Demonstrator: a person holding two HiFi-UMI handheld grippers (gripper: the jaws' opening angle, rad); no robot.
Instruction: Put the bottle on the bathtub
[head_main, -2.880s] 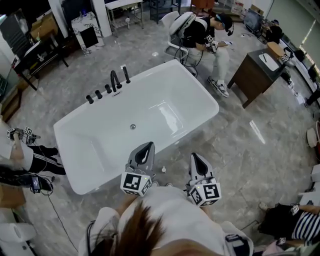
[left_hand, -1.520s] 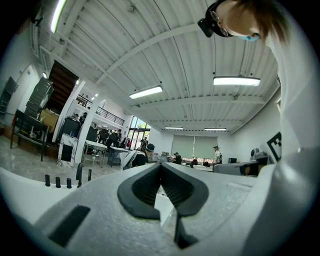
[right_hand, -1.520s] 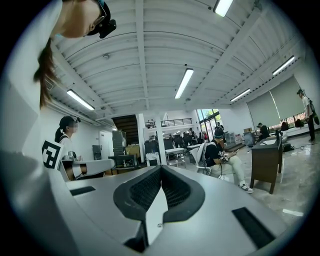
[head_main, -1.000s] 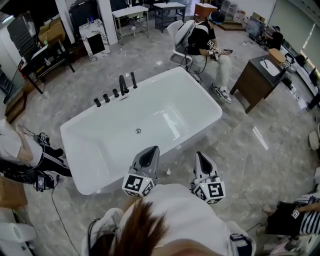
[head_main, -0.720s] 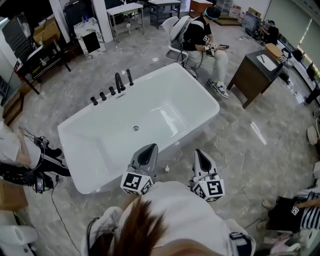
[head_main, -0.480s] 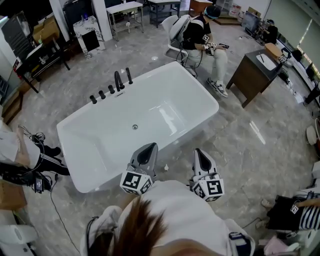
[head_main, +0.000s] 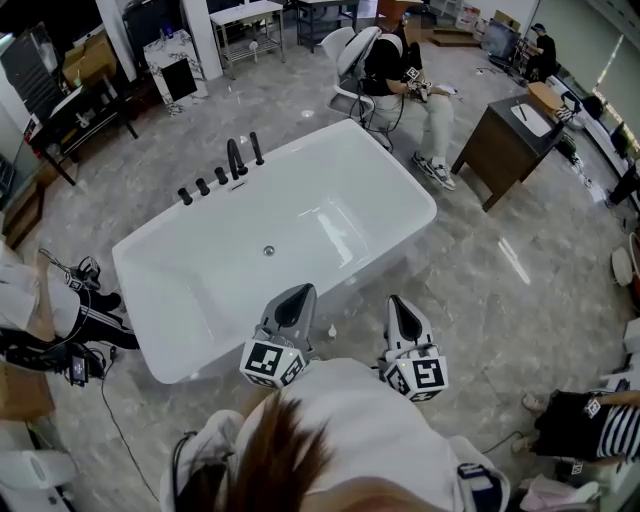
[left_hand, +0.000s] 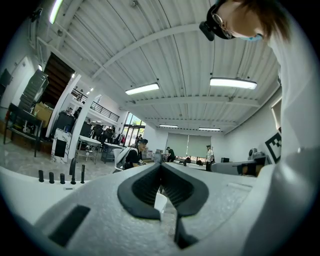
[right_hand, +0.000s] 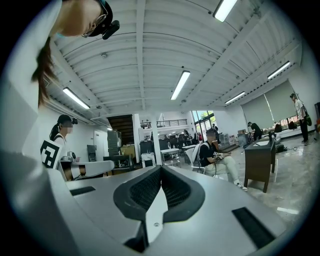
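Observation:
The white bathtub (head_main: 300, 142) stands in the middle of the head view, with black tap fittings (head_main: 232, 160) on its far-left rim. A small white object, possibly the bottle (head_main: 333, 331), stands on the floor just below the tub's near edge, between my two grippers. My left gripper (head_main: 297, 290) and right gripper (head_main: 397, 300) are held close to my chest, pointing at the tub. Both are shut with nothing between the jaws, as the left gripper view (left_hand: 160, 165) and the right gripper view (right_hand: 161, 167) show. The tub's rim (left_hand: 20, 182) shows at lower left in the left gripper view.
A person sits on a white chair (head_main: 400, 70) beyond the tub. A brown desk (head_main: 510, 135) stands at the right. Another person (head_main: 40, 310) sits on the floor at the left with cables. Tables and shelves line the far wall.
Both grippers stay shut by my chest and have hardly moved. The head view has shifted a little, so the tub sits slightly higher and further left in the picture.

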